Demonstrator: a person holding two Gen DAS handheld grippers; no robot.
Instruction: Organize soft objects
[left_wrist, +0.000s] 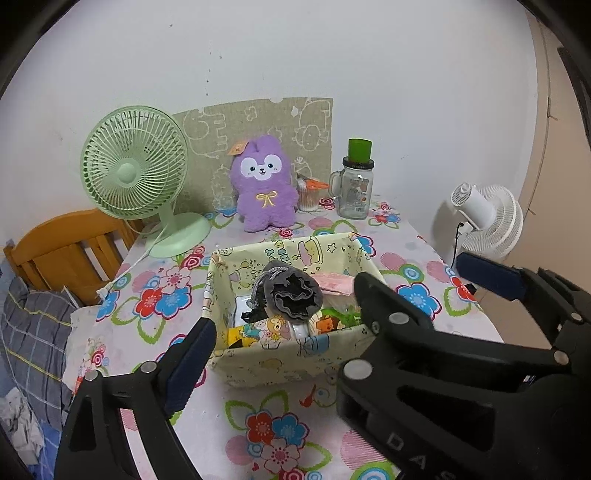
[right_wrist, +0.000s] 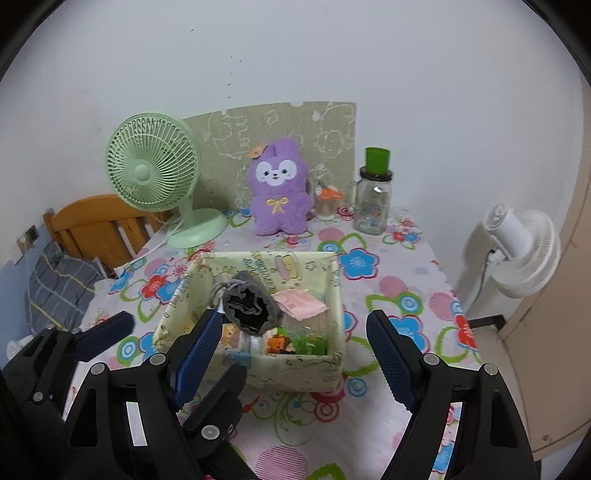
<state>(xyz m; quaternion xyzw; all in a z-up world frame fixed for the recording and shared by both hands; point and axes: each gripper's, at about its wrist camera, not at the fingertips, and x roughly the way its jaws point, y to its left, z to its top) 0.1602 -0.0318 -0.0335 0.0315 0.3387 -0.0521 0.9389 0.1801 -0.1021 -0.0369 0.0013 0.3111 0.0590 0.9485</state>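
A purple plush rabbit (left_wrist: 264, 184) (right_wrist: 279, 192) stands at the back of the flowered table. In front of it a pale fabric box (left_wrist: 291, 354) (right_wrist: 295, 373) holds a grey drawstring pouch (left_wrist: 291, 291) (right_wrist: 251, 306), a pink packet (right_wrist: 299, 302) and small colourful items. My left gripper (left_wrist: 295, 343) (right_wrist: 184, 345) is open just before the box; its right finger is hidden behind the other gripper in the left wrist view. My right gripper (right_wrist: 293, 317) (left_wrist: 413, 269) is open close beside it, above the box's near wall. Neither holds anything.
A green desk fan (left_wrist: 136, 173) stands at the back left. At the back right are a glass jar with a green lid (left_wrist: 356, 184) and a cotton-swab tub (left_wrist: 310, 192). A white fan (left_wrist: 487, 221) stands off the right edge. A wooden headboard (left_wrist: 62, 247) and a plaid pillow (left_wrist: 33, 332) lie left.
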